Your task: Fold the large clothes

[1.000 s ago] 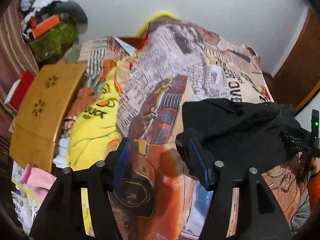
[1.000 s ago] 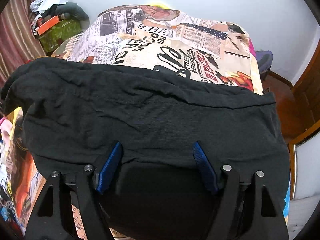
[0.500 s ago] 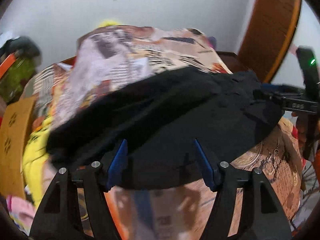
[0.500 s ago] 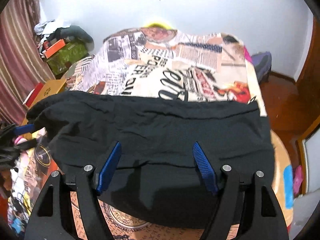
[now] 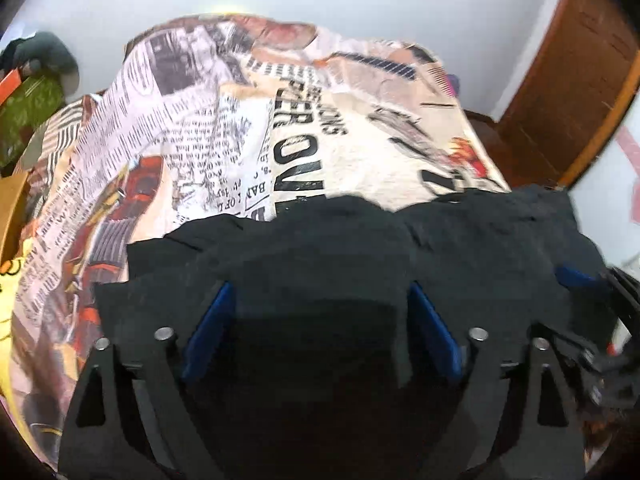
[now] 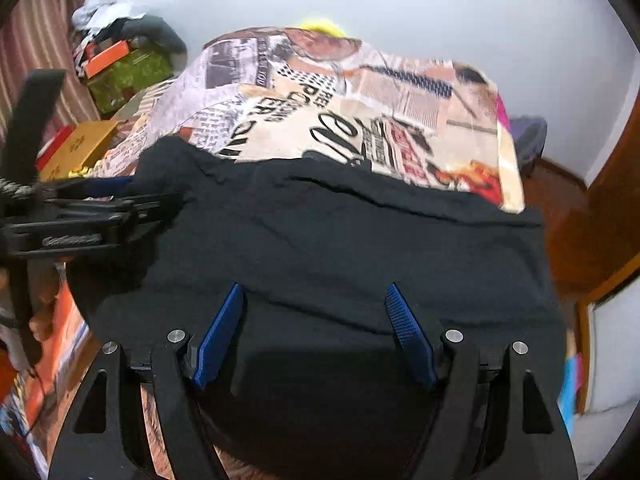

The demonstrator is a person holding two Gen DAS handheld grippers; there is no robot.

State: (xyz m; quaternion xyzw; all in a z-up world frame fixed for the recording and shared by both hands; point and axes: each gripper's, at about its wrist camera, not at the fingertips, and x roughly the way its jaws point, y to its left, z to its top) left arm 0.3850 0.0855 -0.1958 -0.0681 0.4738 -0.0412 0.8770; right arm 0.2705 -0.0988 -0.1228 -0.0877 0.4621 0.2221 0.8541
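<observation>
White walls behind, newsprint-patterned bedspread below, and the soft, limp black cotton garment sprawls over the bed's near edge, left gripper jaws opening, right gripper jaws spread, neither pinching; best taken by hems or corners.

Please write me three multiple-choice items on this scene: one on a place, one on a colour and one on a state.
1. Where does the black garment lie?
A. on the bed's newspaper-print cover
B. on the floor
C. over a chair

2. What colour are the pads of the right claw?
A. red
B. blue
C. white

3. How does the left claw stand?
A. shut on a box
B. clamped on a pillow
C. jaws apart, opening, above the garment

Key: 1 A, the cloth spreads over the printed cover; 2 B, both pads show blue; 3 C, a wide gap shows between its blue pads.
</observation>
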